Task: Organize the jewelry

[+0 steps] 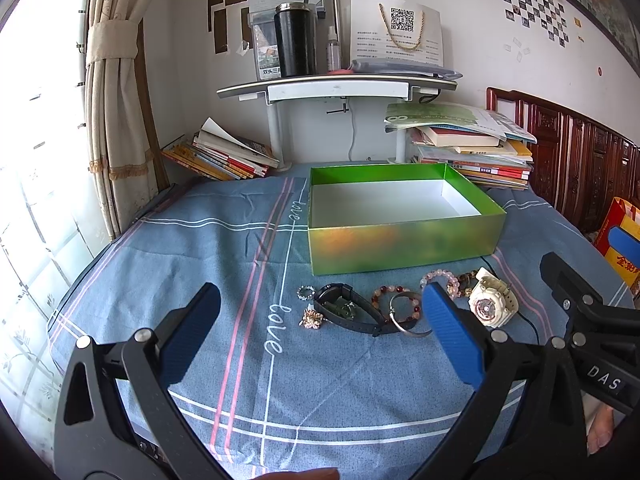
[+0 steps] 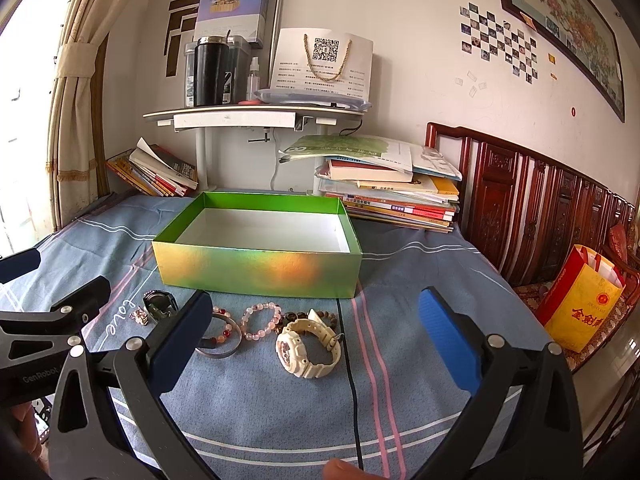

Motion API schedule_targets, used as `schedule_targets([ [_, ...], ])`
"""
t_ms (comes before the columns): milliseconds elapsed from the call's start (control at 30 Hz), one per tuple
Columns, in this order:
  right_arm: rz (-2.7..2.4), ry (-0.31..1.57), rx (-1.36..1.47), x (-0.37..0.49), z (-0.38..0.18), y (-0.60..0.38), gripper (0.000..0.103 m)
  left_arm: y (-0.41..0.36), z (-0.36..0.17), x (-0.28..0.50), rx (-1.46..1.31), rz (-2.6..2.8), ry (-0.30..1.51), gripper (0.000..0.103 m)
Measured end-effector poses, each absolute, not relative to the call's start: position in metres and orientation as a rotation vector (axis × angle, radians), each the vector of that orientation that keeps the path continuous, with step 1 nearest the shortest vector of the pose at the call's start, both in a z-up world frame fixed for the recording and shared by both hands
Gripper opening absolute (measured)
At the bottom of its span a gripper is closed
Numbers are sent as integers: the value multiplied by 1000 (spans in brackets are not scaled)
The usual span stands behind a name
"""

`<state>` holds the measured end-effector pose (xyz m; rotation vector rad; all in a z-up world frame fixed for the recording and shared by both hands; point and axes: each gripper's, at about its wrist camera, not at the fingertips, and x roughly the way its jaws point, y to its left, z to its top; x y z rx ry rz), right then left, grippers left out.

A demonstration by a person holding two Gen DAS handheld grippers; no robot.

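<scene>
I hold my left gripper [image 1: 320, 328] above the blue-grey bedspread [image 1: 224, 264], its blue-padded fingers spread wide with nothing between them. My right gripper [image 2: 316, 334] hangs just beside it, equally wide apart and empty.

The jewelry lies in a loose row on the cloth, just in front of the green box [image 2: 256, 268]. That box is shiny, with a green-to-orange sheen on its near wall and a plain white inside, and nothing lies in it.

From left to right I see a small sparkly ring [image 1: 306, 292], a gold-toned cluster piece [image 1: 312, 319] below it, and a black watch [image 1: 344, 306] with a dark face and a long strap lying flat. Next comes a bracelet of red and amber beads [image 1: 394, 300], overlapped by a thin silver bangle [image 2: 224, 340]. Beyond that sits a pale pink bead bracelet [image 2: 261, 321], touching a brown bead bracelet [image 2: 292, 316] that is partly hidden behind a cream watch [image 2: 310, 348]. The cream watch is chunky, its strap curled closed, its dial pinkish. A thin black cable [image 2: 352, 380] runs along the cloth just beside it
</scene>
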<state>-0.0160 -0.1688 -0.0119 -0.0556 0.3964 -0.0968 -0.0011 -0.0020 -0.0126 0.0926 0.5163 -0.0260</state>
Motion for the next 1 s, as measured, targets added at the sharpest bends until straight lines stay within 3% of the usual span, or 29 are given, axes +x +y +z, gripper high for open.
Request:
schedule_targets([
  [1000,-96,402,-52,-16,-10,-169,101,2,-14,0,89,-28,527,100],
])
